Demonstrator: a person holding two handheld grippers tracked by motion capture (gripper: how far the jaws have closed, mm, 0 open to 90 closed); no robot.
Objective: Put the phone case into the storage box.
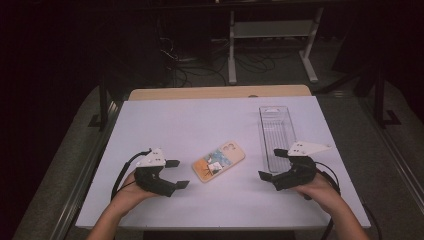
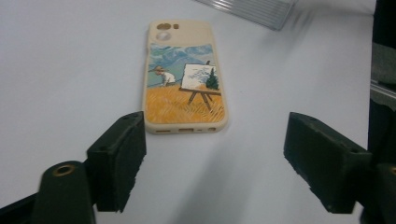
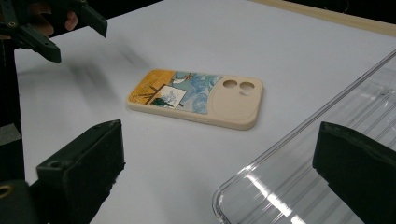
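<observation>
A beige phone case (image 1: 218,161) printed with a painter, an easel and a yellow field lies flat near the middle of the white table (image 1: 200,125), camera cut-outs toward the far right. My left gripper (image 1: 178,174) sits just left of it, open, with nothing between its jaws. In the left gripper view the phone case (image 2: 184,77) lies ahead of the open left gripper (image 2: 215,140), apart from both jaws. My right gripper (image 1: 270,164) rests to the right of the case, also open and empty. The right gripper view has the case (image 3: 196,98) beyond the right gripper (image 3: 219,144).
A clear ribbed plastic tray (image 1: 276,130) lies lengthwise on the right side of the table, close to my right gripper; its near corner (image 3: 303,177) sits between the right jaws' line of sight. Dark floor, cables and a white frame lie beyond the table's far edge.
</observation>
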